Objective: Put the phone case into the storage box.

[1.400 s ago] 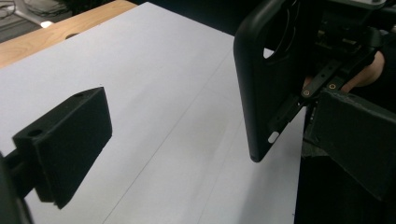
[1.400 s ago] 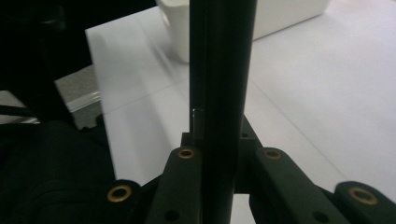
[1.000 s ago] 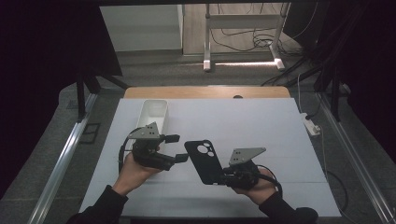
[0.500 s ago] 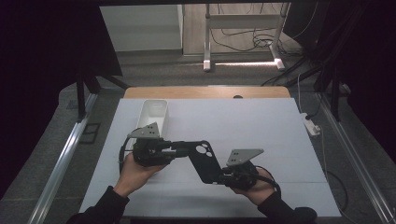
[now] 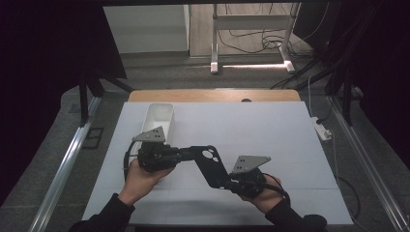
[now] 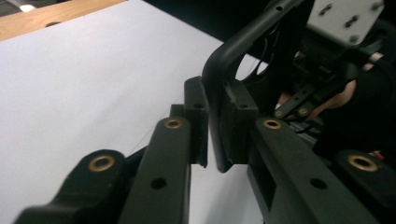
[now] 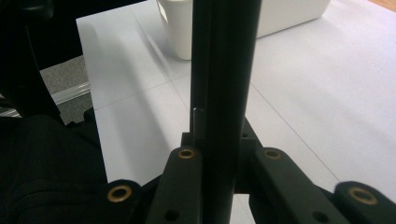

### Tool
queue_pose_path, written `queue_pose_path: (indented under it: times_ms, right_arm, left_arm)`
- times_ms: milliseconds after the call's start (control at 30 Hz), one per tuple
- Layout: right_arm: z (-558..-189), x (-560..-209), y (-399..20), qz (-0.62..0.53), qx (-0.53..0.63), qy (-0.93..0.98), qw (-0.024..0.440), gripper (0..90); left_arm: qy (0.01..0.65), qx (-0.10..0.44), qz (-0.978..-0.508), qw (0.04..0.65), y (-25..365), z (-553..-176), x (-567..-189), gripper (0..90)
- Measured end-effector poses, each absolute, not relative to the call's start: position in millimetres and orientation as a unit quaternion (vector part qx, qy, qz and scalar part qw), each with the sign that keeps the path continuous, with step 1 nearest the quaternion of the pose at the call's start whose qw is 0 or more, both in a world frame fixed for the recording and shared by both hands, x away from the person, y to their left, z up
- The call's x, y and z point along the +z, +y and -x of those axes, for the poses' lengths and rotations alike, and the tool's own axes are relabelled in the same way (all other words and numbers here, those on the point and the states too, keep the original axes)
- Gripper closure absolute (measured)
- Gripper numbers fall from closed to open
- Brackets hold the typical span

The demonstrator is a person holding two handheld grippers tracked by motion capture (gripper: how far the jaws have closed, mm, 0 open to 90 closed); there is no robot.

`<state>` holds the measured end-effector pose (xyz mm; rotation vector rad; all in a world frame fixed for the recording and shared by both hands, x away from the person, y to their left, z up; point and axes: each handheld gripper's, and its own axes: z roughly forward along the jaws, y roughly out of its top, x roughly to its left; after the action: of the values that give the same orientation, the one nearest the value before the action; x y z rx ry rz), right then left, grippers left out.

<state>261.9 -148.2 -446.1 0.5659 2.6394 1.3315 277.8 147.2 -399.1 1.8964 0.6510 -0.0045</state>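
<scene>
**Both grippers clamping the black phone case**

I am holding a flat black plastic phone case (image 5: 209,164), with a camera cut-out in its upper corner, between my two grippers, lifted just above the white counter (image 5: 270,130) in the lower middle of the high view. My left gripper (image 5: 186,154) is reaching in from the lower left; its jaws have just been closing, and in the left gripper view they are now pressing on the case's rounded upper edge (image 6: 219,93). My right gripper (image 5: 227,182) is coming in from the lower right and is gripping the case's lower end; in the right gripper view the case (image 7: 224,70) is standing edge-on between the closed pads, running up the centre of the frame. A white rectangular plastic bin (image 5: 157,118) is sitting on the counter at the upper left, well apart from the case.
</scene>
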Motion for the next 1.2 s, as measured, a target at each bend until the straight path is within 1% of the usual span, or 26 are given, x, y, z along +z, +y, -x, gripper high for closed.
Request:
queue_pose_path:
  times_ms: [67, 300, 333, 367, 433, 467, 500, 567, 633, 800, 867, 933, 1000, 1067, 1133, 1200]
  right_arm:
    - [-262.3, -446.7, -148.0, -0.189, 0.439, 0.876, 0.068, 84.8]
    - [-263.2, -448.3, -147.2, -0.189, 0.435, 0.877, 0.071, 84.1]
    - [-263.6, -448.5, -147.2, -0.191, 0.436, 0.877, 0.068, 83.2]
    - [-264.0, -448.4, -147.3, -0.195, 0.436, 0.876, 0.068, 79.6]
    - [-264.7, -448.0, -147.5, -0.201, 0.432, 0.877, 0.068, 78.6]
    - [-264.8, -447.9, -147.5, -0.203, 0.432, 0.876, 0.069, 75.7]
    - [-264.8, -447.8, -147.1, -0.205, 0.431, 0.876, 0.069, 70.9]
    - [-264.2, -447.9, -145.8, -0.206, 0.432, 0.875, 0.072, 66.5]
    - [-263.9, -449.1, -143.2, -0.209, 0.422, 0.88, 0.069, 58.4]
    - [-261.7, -448.9, -141.6, -0.213, 0.421, 0.878, 0.08, 49.0]
    - [-261.7, -447.7, -144.3, -0.22, 0.419, 0.877, 0.088, 42.8]
    - [-261.9, -447.5, -148.2, -0.229, 0.419, 0.874, 0.089, 41.4]
    - [-262.1, -447.0, -152.5, -0.24, 0.415, 0.873, 0.089, 36.7]
    - [-262.0, -446.6, -156.5, -0.247, 0.413, 0.873, 0.087, 35.3]
    - [-261.4, -446.8, -160.0, -0.253, 0.408, 0.872, 0.097, 29.4]
    - [-261.7, -447.2, -163.6, -0.263, 0.407, 0.87, 0.097, 27.3]
  left_arm:
    - [0.269, -0.011, -0.793, 0.546, 147.5, -277.6, -398.7, 83.6]
    - [0.257, -0.005, -0.797, 0.546, 146.8, -275.5, -396.8, 84.2]
    - [0.256, -0.003, -0.799, 0.544, 146.5, -275.3, -396.6, 84.3]
    - [0.256, -0.001, -0.801, 0.542, 145.7, -275.0, -396.4, 84.3]
    - [0.256, 0.003, -0.801, 0.541, 144.4, -274.4, -396.3, 84.3]
    - [0.258, 0.004, -0.802, 0.539, 143.9, -274.4, -396.3, 84.3]
    - [0.259, 0.008, -0.803, 0.537, 143.4, -274.2, -396.1, 84.2]
    - [0.257, 0.01, -0.806, 0.534, 143.0, -274.4, -396.0, 84.3]
    - [0.259, 0.011, -0.806, 0.533, 143.4, -274.7, -396.1, 84.2]
    - [0.262, 0.022, -0.809, 0.525, 145.9, -275.7, -395.5, 84.2]
    - [0.264, 0.023, -0.811, 0.522, 147.4, -276.5, -395.1, 84.1]
    - [0.265, 0.026, -0.812, 0.52, 149.1, -277.2, -394.4, 84.2]
    - [0.269, 0.03, -0.812, 0.517, 151.3, -278.2, -392.7, 84.2]
    - [0.271, 0.035, -0.812, 0.516, 153.9, -278.8, -391.0, 84.1]
    - [0.274, 0.04, -0.813, 0.512, 157.1, -280.0, -389.5, 84.1]
    - [0.278, 0.046, -0.813, 0.51, 160.4, -281.1, -388.7, 84.1]
